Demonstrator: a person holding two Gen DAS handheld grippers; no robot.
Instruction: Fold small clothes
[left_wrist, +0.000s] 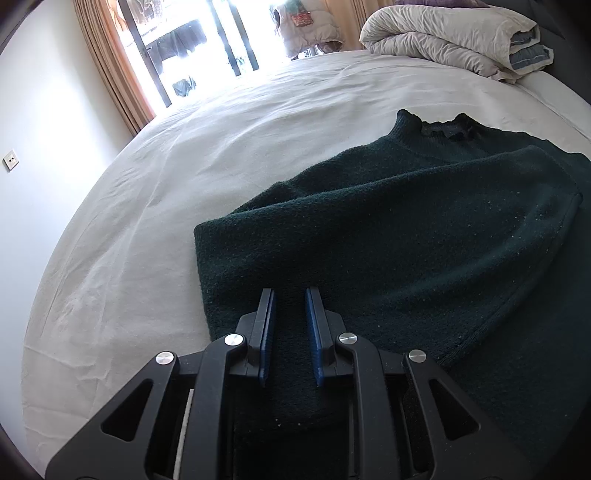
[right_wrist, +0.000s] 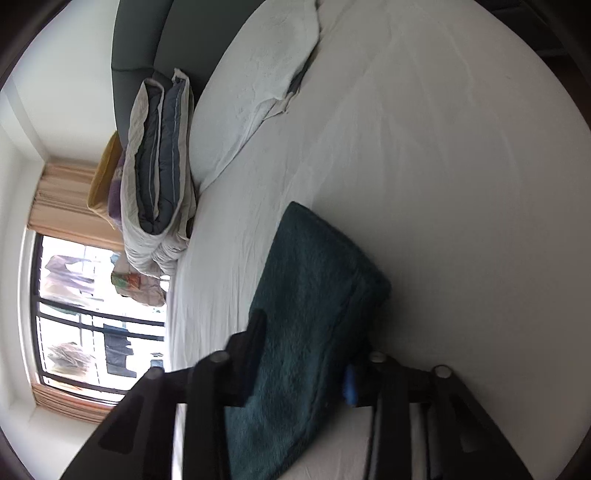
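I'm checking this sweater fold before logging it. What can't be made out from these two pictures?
- Left wrist view: the sweater runs off the right edge, so its far sleeve and side are cut off.
- Left wrist view: the hem under the left gripper is hidden by the gripper's body.
- Right wrist view: the right gripper is blurred, so its grip on the knit is unclear.
- Right wrist view: the collar is out of frame.

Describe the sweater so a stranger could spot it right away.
Start with the big bed under its white sheet. The sweater lies flat near its edge. It is dark green knit with a frilly collar, unlike the pale folded quilt at the head.
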